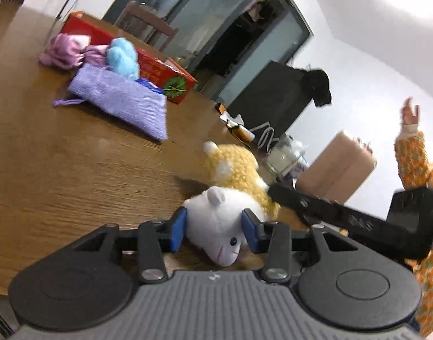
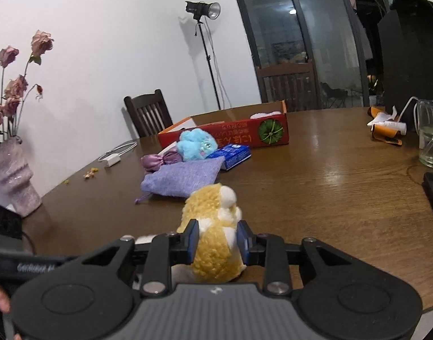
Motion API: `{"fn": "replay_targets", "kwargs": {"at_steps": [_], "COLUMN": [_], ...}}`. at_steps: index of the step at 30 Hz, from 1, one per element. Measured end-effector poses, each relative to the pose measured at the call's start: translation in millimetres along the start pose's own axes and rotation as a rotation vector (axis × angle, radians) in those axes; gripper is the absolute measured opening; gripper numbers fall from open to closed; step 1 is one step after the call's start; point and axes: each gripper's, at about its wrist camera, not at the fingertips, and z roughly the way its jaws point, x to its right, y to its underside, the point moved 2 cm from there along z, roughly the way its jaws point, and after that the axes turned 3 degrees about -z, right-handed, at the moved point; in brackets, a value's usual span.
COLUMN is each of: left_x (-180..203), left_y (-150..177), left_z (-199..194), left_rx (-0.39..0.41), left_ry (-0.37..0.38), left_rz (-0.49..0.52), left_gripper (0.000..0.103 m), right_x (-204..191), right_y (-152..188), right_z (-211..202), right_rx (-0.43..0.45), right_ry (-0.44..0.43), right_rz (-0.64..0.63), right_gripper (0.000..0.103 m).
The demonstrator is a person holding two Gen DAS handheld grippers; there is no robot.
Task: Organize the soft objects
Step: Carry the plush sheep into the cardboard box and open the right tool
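Note:
My left gripper (image 1: 213,228) is shut on a white plush hamster (image 1: 219,226) held low over the wooden table (image 1: 60,170). My right gripper (image 2: 218,239) is shut on a yellow plush toy (image 2: 215,226), which also shows in the left wrist view (image 1: 236,170) beside the white one. Further off lie a purple fabric pouch (image 2: 182,180), a fluffy blue toy (image 2: 196,144), a satin purple pouch (image 2: 159,160) and a blue packet (image 2: 233,155), all in front of an open red cardboard box (image 2: 244,133).
A vase with dried roses (image 2: 12,170) stands at the table's left edge. A charger with cable (image 2: 113,158) lies beyond the pouches. A glass pitcher (image 2: 430,141) and small tubes (image 2: 386,127) sit at the right. Chairs stand behind the table.

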Motion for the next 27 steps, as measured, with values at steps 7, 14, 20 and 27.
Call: {"fn": "replay_targets", "kwargs": {"at_steps": [7,14,20,27], "left_x": [7,9,21,20], "left_y": [-8,-23,-106,-231], "left_z": [-7,-1,14,85], "left_rx": [0.045,0.056,0.134,0.174], "left_ry": [0.009,-0.019,-0.006,-0.05], "left_rz": [0.035,0.021,0.089,0.202], "left_gripper": [0.052,0.043,0.041,0.044], "right_x": [1,-4,2,26], "right_y": [4,1,-56,-171], "right_z": [-1,10,27,103], "right_rx": [-0.026,-0.01,0.098,0.195], "right_ry": [-0.091,-0.072,-0.111,-0.093], "right_rz": [0.056,0.047,0.001,-0.044], "right_gripper": [0.05,0.042,0.042,0.042]}}
